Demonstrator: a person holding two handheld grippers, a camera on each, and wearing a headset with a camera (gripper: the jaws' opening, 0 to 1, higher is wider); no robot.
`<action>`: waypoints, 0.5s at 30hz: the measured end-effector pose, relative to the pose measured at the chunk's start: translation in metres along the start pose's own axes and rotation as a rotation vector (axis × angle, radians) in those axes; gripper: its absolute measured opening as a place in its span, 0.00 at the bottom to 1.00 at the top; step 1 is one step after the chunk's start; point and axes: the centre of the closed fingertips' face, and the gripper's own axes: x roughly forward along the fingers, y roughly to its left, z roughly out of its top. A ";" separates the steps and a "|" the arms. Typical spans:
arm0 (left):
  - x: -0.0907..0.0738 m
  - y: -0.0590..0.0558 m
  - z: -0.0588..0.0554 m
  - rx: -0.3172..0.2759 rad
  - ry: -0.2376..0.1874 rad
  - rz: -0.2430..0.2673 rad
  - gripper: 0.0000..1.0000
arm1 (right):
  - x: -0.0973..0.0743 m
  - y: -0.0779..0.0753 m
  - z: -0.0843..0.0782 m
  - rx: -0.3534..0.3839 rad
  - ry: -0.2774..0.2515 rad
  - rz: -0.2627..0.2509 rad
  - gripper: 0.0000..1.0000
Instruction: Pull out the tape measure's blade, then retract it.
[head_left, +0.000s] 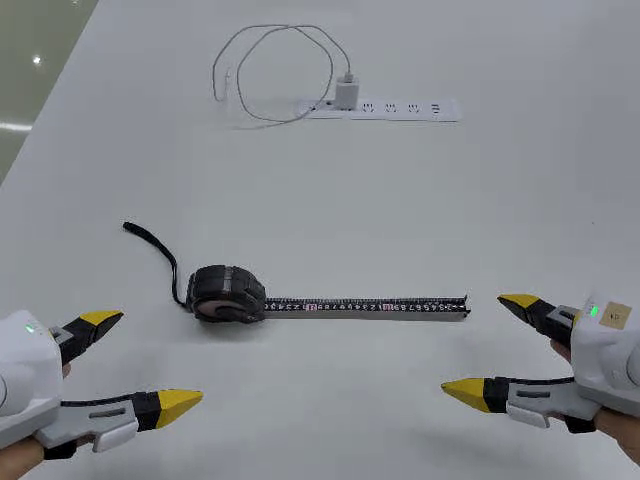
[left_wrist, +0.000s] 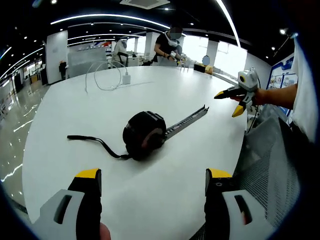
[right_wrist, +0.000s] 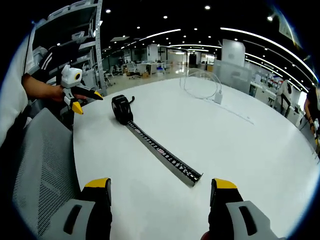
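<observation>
My left gripper (head_left: 155, 357) and right gripper (head_left: 475, 342) gape empty. The case (head_left: 228, 293) looks dense, the blade (head_left: 365, 305) thin and springy; I'd pinch its tip.

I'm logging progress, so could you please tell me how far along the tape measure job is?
Done: the blade lies pulled out of the tape measure's case on the table. In hand: nothing; the left hand-held gripper and the right hand-held gripper are both open, apart from the tape. Left: retracting the blade.
</observation>
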 end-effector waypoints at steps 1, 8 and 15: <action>0.000 0.000 -0.002 -0.001 0.003 0.003 0.83 | 0.000 0.001 -0.001 0.002 -0.001 -0.002 0.80; -0.003 -0.005 -0.009 -0.031 0.003 0.010 0.84 | -0.002 0.006 -0.006 0.022 -0.011 -0.015 0.81; -0.007 -0.008 -0.015 -0.048 0.003 0.018 0.86 | -0.003 0.012 -0.009 0.035 -0.020 -0.019 0.82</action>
